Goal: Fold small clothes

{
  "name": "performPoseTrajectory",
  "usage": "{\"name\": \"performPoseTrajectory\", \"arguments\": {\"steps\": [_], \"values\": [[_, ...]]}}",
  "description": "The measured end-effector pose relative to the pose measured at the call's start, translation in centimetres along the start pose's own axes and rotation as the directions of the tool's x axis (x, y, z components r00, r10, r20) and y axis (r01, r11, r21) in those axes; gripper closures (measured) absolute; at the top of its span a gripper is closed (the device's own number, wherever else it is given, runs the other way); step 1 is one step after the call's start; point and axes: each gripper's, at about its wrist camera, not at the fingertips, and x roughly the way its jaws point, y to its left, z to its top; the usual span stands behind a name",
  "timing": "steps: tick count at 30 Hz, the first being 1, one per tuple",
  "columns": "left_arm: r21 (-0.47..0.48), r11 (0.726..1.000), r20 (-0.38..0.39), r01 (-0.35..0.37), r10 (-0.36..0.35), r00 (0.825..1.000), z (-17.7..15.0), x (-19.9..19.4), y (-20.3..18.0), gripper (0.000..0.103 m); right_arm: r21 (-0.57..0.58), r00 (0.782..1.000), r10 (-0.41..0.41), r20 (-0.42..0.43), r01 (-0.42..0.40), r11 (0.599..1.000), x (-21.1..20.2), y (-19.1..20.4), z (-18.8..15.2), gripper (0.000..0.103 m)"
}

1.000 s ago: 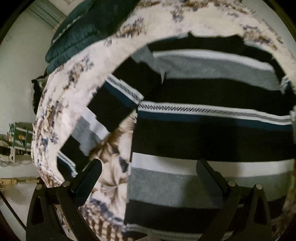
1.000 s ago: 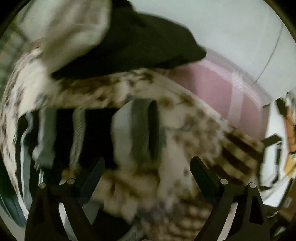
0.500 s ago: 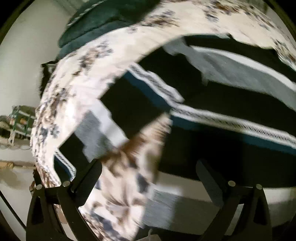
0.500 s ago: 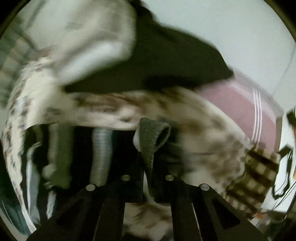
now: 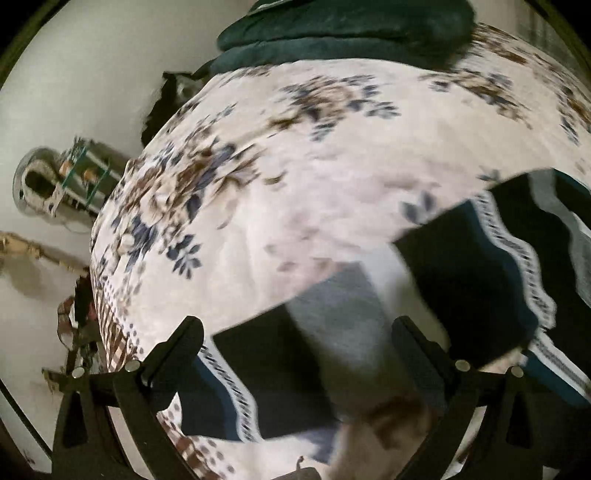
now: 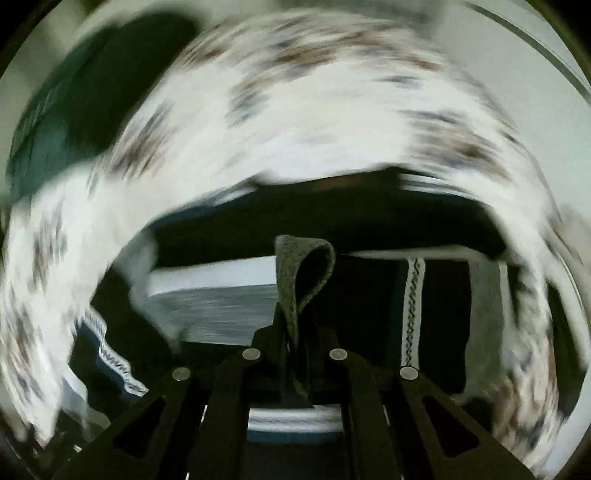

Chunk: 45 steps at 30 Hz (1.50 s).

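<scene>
A striped garment [image 5: 461, 280], black, grey, white and navy, lies on a floral bedsheet [image 5: 295, 166]. My left gripper [image 5: 295, 332] hovers open over the garment's grey and black bands near its edge, with nothing pinched; both fingers [image 5: 184, 339] stand wide apart. In the right wrist view my right gripper [image 6: 295, 332] is shut on a fold of the garment's grey fabric [image 6: 295, 269], which loops up out of the jaws. The rest of the striped garment [image 6: 413, 314] spreads below it, blurred by motion.
A dark green blanket [image 5: 351, 29] is heaped at the far side of the bed and shows again as a dark green blanket [image 6: 55, 122] at the upper left. Off the bed's left edge lies floor clutter [image 5: 66, 177] on pale floor.
The right gripper went from open to shut on the grey fold and has swung with it over the garment. The left gripper slid toward the garment's left edge, so more bedsheet shows.
</scene>
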Motion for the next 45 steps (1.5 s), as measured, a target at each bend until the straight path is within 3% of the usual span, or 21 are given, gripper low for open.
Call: {"name": "performPoseTrajectory", "arguments": {"steps": [2,6,10,13,15,17,19,21,24,28,30,32,33,34,36,38,41,45], "values": [[-0.015,1.000,-0.010,-0.004,0.004,1.000,0.2,1.3,1.5,0.000,-0.099,0.999,-0.012,-0.034,0.009,0.995,2.6,6.1,-0.1,0.096],[-0.030,1.000,-0.028,-0.003,0.002,1.000,0.4,3.1,3.4,0.000,-0.175,0.996,-0.063,-0.065,0.051,0.983,5.5,12.4,-0.6,0.096],[-0.046,0.999,-0.040,0.002,-0.004,0.999,0.6,4.3,5.2,0.000,-0.162,0.994,-0.064,-0.087,0.050,0.986,6.6,12.8,-1.4,0.096],[-0.052,0.999,-0.044,0.006,-0.008,0.999,0.5,4.7,6.2,0.000,-0.119,0.998,0.002,-0.069,-0.010,0.993,5.2,12.4,-1.1,0.100],[-0.052,0.999,-0.046,0.006,-0.008,0.999,0.4,4.8,6.8,0.000,-0.156,1.000,0.017,-0.019,-0.020,0.987,3.8,13.4,-0.8,0.100],[-0.061,0.998,-0.060,0.016,-0.020,0.998,0.2,4.8,8.2,0.000,-0.190,0.997,0.053,-0.063,-0.064,0.980,4.1,14.4,-0.6,0.100],[-0.082,0.996,-0.061,0.037,-0.042,0.997,-0.4,4.4,10.1,0.000,-0.132,0.985,0.133,-0.107,-0.147,0.980,3.7,12.8,-0.4,0.088],[-0.105,0.992,-0.069,0.068,-0.075,0.995,-1.4,4.0,11.9,0.000,-0.054,0.980,0.182,-0.077,-0.186,0.981,1.5,9.6,-1.1,0.050],[-0.173,0.977,-0.106,0.127,-0.147,0.983,-3.6,3.8,15.3,0.000,0.045,0.974,0.214,-0.072,-0.212,0.976,-1.0,5.2,-3.8,0.040],[-0.281,0.940,-0.218,0.192,-0.257,0.941,-7.4,6.8,17.9,0.002,0.139,0.976,0.169,-0.138,-0.150,0.979,-2.0,-0.9,-9.6,0.038],[-0.331,0.917,-0.269,0.224,-0.319,0.909,-8.8,8.8,17.8,0.010,0.174,0.974,0.145,-0.174,-0.114,0.978,-1.8,-3.1,-12.5,0.038],[-0.415,0.861,-0.293,0.295,-0.433,0.852,-9.5,11.2,17.3,0.023,0.209,0.971,0.127,-0.201,-0.084,0.974,-1.4,-5.2,-14.7,0.038],[-0.435,0.844,-0.279,0.314,-0.458,0.844,-9.3,11.7,17.0,0.027,0.223,0.969,0.115,-0.218,-0.066,0.973,-0.9,-6.0,-15.8,0.038],[-0.438,0.837,-0.255,0.329,-0.466,0.847,-8.9,11.6,16.6,0.034,0.237,0.967,0.094,-0.236,-0.036,0.971,-0.5,-6.9,-16.8,0.038],[-0.406,0.845,-0.208,0.348,-0.456,0.865,-7.6,11.0,15.6,0.095,0.243,0.967,0.063,-0.246,-0.001,0.970,0.0,-7.9,-18.0,0.033],[-0.378,0.849,-0.161,0.370,-0.454,0.876,-6.1,9.7,14.6,0.098,0.227,0.970,0.024,-0.242,0.032,0.973,0.3,-8.4,-18.6,0.020],[-0.287,0.871,-0.070,0.400,-0.436,0.897,-3.6,5.8,12.3,0.098,0.189,0.975,-0.010,-0.224,0.053,0.981,0.3,-8.4,-18.8,0.018],[-0.171,0.871,-0.009,0.460,-0.469,0.883,-1.0,0.2,7.0,0.098,0.175,0.982,0.016,-0.189,0.018,0.984,-0.3,-9.1,-18.3,0.018]]}}
